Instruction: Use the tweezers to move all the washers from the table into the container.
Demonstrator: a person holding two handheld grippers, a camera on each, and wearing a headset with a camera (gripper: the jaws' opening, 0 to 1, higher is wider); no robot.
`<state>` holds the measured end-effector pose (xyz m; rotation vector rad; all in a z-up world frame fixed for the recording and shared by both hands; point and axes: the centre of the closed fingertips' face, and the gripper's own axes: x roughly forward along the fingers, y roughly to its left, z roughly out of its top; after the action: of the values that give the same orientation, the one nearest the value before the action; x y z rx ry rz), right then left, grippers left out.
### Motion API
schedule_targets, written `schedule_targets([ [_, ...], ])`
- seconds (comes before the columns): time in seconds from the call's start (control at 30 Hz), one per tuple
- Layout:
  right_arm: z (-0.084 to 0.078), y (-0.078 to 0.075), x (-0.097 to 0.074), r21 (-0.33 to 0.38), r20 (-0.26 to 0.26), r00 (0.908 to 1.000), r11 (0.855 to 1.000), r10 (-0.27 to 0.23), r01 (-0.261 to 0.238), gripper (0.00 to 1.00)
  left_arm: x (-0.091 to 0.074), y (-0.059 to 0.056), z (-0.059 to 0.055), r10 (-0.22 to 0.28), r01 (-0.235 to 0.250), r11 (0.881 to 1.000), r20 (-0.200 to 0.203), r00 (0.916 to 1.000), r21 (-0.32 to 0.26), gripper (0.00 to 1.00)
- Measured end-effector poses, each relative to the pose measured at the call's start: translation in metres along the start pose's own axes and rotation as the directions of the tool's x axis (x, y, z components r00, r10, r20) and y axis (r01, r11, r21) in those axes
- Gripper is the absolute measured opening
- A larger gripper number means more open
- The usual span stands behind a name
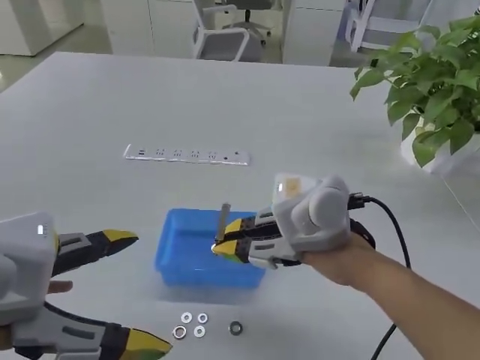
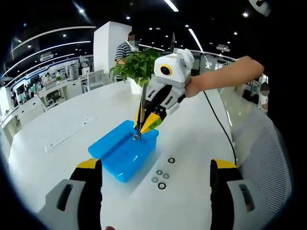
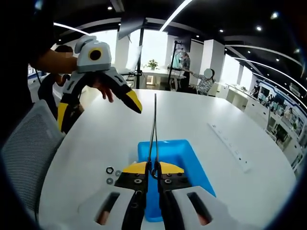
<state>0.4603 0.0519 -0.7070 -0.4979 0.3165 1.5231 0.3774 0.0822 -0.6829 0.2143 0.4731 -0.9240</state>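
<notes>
Tweezers stick out of my right gripper, which is shut on them above the blue container. In the left gripper view the tweezers point down at the container, and a small ring seems to sit at their tips. Several washers lie on the table in front of the container. My left gripper is open at the near left, holding nothing. In the right gripper view the tweezers rise from the shut right gripper over the container.
A white power strip lies beyond the container. A potted plant stands at the table's right edge. Office chairs are behind the far edge. The right gripper's cable trails to the right.
</notes>
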Motion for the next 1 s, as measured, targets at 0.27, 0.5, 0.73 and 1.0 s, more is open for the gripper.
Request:
schedule_targets([
  [0.27,-0.009,-0.01,0.006,0.0,-0.001,1.0,1.0,-0.004,0.004,0.07,0.005,0.005,0.004,-0.009,0.009,1.0,0.015,0.9998,0.004,0.99],
  [0.5,-0.02,-0.016,0.013,0.008,-0.018,0.9998,1.0,0.002,-0.002,0.07,0.008,0.012,0.006,-0.009,0.009,1.0,0.014,0.9999,0.003,0.99],
  [0.73,-0.032,-0.019,0.02,0.018,-0.037,0.9992,1.0,0.016,-0.015,0.07,0.01,0.017,0.005,-0.011,0.011,1.0,0.012,0.9999,-0.001,0.99],
  [1.0,-0.042,-0.019,0.026,0.022,-0.058,0.9979,0.999,0.028,-0.026,0.07,0.013,0.024,0.004,-0.012,0.012,1.0,0.007,0.9999,0.001,0.97],
])
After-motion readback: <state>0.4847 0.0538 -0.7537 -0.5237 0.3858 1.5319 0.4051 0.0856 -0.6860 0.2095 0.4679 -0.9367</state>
